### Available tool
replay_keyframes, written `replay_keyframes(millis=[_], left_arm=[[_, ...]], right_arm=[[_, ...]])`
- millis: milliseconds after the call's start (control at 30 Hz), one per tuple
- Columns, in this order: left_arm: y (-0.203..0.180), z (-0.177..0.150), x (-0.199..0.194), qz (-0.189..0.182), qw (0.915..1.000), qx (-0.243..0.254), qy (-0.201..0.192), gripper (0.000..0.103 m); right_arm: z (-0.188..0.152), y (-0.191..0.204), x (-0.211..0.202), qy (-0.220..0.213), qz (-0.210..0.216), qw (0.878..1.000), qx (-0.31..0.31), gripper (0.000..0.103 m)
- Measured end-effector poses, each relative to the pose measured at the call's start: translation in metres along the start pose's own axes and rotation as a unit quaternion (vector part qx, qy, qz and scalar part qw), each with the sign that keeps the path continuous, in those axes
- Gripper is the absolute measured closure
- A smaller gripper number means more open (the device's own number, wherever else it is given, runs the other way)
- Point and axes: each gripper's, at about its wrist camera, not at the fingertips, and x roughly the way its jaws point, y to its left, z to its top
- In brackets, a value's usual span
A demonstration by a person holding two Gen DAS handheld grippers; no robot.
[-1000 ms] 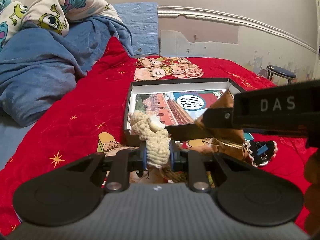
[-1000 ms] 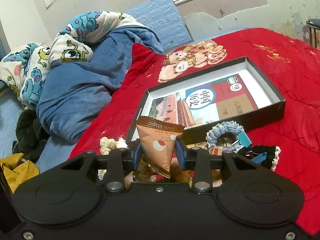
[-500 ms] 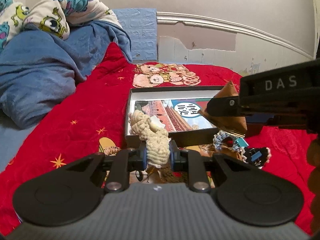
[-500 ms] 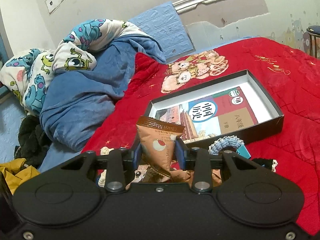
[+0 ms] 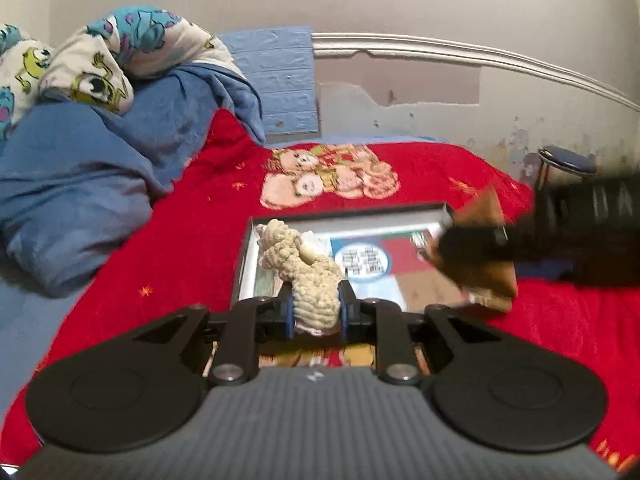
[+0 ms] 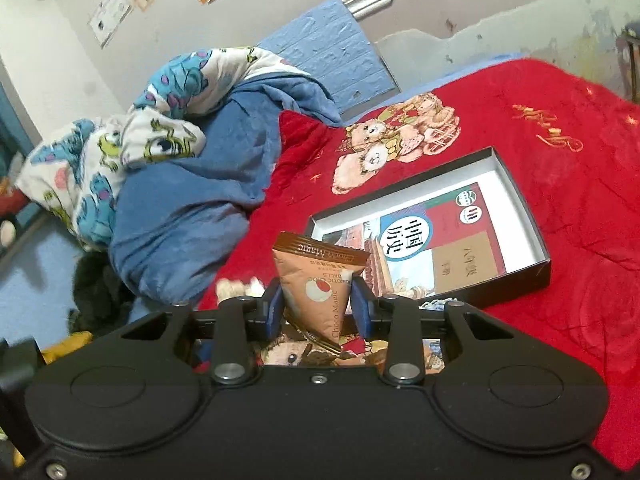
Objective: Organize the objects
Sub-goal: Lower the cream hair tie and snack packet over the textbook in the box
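Observation:
My left gripper (image 5: 315, 314) is shut on a cream knitted toy (image 5: 304, 270), held above the near left corner of a shallow black box (image 5: 243, 264) with a book inside. My right gripper (image 6: 319, 307) is shut on a brown triangular Choco Magic snack packet (image 6: 320, 276). In the left wrist view that packet (image 5: 486, 276) and the right gripper appear blurred over the box's right side. In the right wrist view the box (image 6: 524, 208) lies on the red bedspread ahead to the right, and the cream toy (image 6: 236, 286) peeks out at left.
A blue blanket and a monster-print quilt (image 5: 100, 80) are piled at the left on the red bedspread (image 5: 180, 240). A stool (image 5: 566, 164) stands at the far right by the wall. Small items lie under the grippers, mostly hidden.
Both grippers have risen and moved forward toward the box with their loads. The box now sits lower and closer in both views. The small items before the box have dropped mostly out of sight.

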Motion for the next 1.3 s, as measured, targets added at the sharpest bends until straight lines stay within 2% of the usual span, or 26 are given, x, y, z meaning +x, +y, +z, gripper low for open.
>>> replay_keyframes(millis=[100,167,267,433,533,667,800,900,1000,1100,1167,1233,1267,1300], left_arm=[[-0.01,0.031,0.001,0.014,0.9997,-0.016,0.015,0.079],[-0.018,0.049,0.0,0.015,0.9999,-0.005,-0.005,0.079],[-0.022,0.059,-0.001,0.0,0.9994,0.009,-0.034,0.079],[0.001,0.053,0.01,-0.028,0.9989,-0.013,-0.036,0.079],[0.022,0.05,0.019,-0.041,0.9982,-0.032,-0.029,0.079],[0.043,0.051,0.034,-0.055,0.9978,-0.025,-0.028,0.079],[0.066,0.042,0.049,-0.068,0.9969,-0.031,-0.022,0.079],[0.08,0.032,0.061,-0.078,0.9963,-0.03,-0.021,0.079],[0.095,0.023,0.076,-0.108,0.9927,-0.051,-0.021,0.079],[0.096,0.019,0.091,-0.114,0.9921,-0.05,-0.016,0.079],[0.095,0.013,0.102,-0.118,0.9909,-0.065,-0.007,0.079],[0.099,0.004,0.114,-0.129,0.9851,-0.113,0.007,0.079],[0.097,-0.001,0.121,-0.134,0.9838,-0.117,0.021,0.079],[0.091,-0.004,0.125,-0.13,0.9867,-0.094,0.026,0.079]], right_arm=[[0.014,-0.019,-0.005,0.0,0.007,0.999,0.031,0.068],[0.018,-0.031,-0.009,-0.005,0.02,0.999,0.034,0.068],[0.02,-0.046,-0.009,-0.01,0.009,0.999,0.044,0.068],[0.02,-0.051,-0.002,-0.009,-0.012,0.998,0.054,0.069],[0.019,-0.033,0.0,-0.022,-0.023,0.999,0.024,0.069],[0.022,-0.009,0.01,-0.032,-0.044,0.998,-0.015,0.069],[0.027,0.005,0.025,-0.035,-0.038,0.998,-0.026,0.069],[0.032,0.007,0.045,-0.032,-0.042,0.998,-0.029,0.069],[0.041,0.01,0.073,-0.025,-0.05,0.998,-0.025,0.069],[0.043,0.014,0.097,-0.022,-0.043,0.998,-0.029,0.069],[0.039,0.012,0.111,-0.018,-0.04,0.999,-0.021,0.069],[0.034,0.006,0.125,-0.009,-0.037,0.999,-0.009,0.069],[0.03,0.004,0.131,-0.002,-0.035,0.999,-0.009,0.069],[0.025,0.001,0.135,0.0,-0.035,0.999,-0.011,0.069]])
